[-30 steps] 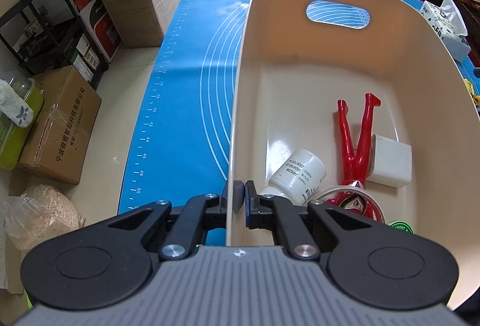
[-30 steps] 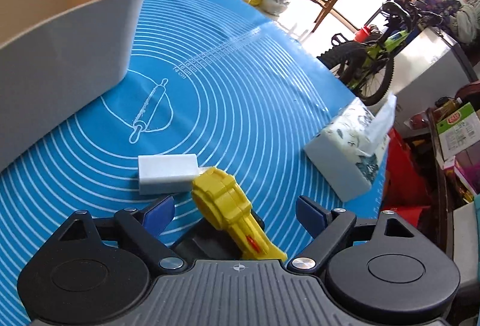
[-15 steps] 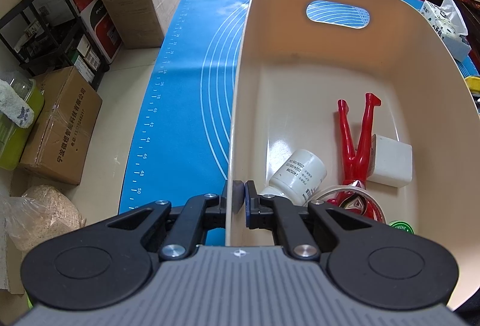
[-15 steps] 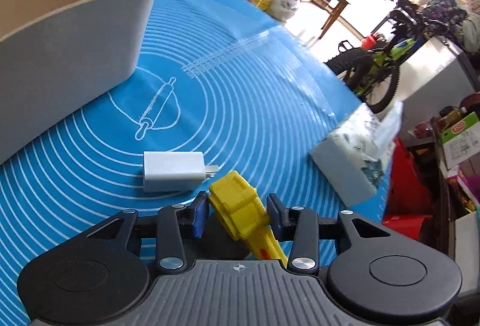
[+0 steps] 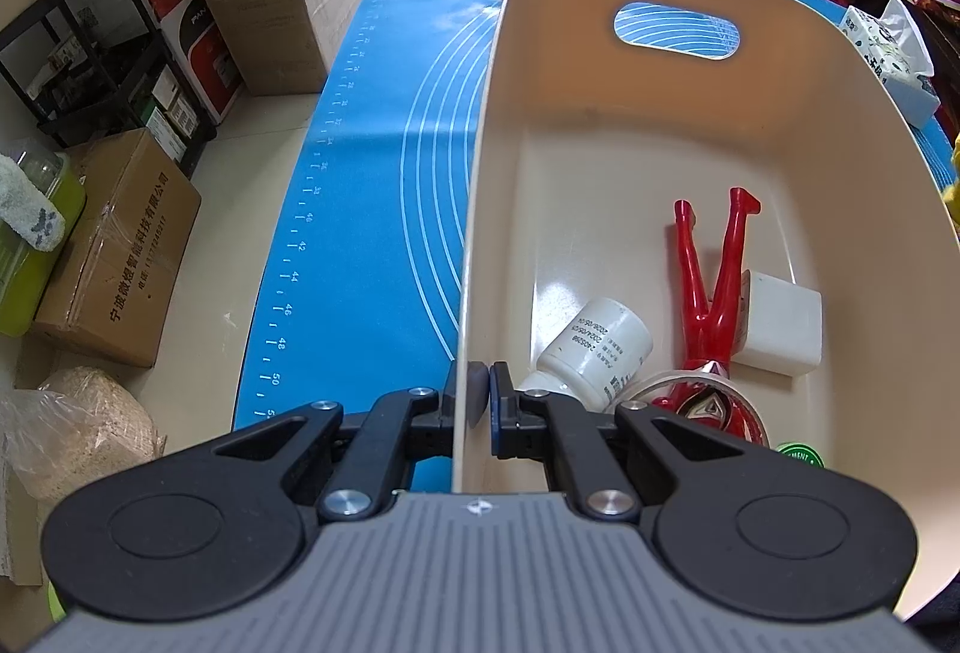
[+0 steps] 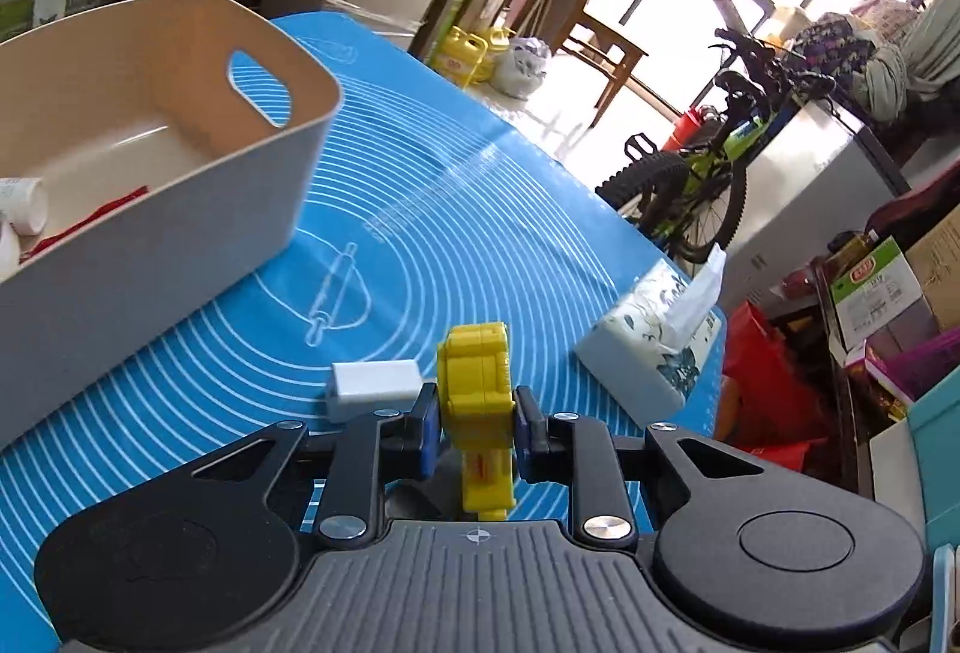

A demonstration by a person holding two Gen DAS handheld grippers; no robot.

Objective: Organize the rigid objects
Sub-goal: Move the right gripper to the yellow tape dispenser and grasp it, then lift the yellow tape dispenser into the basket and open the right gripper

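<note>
My left gripper [image 5: 478, 396] is shut on the near wall of the beige bin [image 5: 480, 209], one finger inside and one outside. In the bin lie a red figure [image 5: 714, 287], a white bottle [image 5: 594, 347], a white block [image 5: 780, 323] and a clear tape roll [image 5: 654, 389]. My right gripper [image 6: 474, 413] is shut on a yellow toy [image 6: 474, 383] and holds it above the blue mat [image 6: 420, 233]. A white charger [image 6: 372, 383] lies on the mat just left of the toy. The bin [image 6: 180, 185] stands to the left in the right wrist view.
A tissue pack [image 6: 654, 347] sits at the mat's right edge. Cardboard boxes [image 5: 114, 251] and a black rack [image 5: 90, 53] stand on the floor left of the table. A bicycle [image 6: 708, 173] stands beyond the table.
My right gripper closed on the yellow toy and lifted it off the mat, turning toward the bin. The left gripper stayed clamped on the bin wall.
</note>
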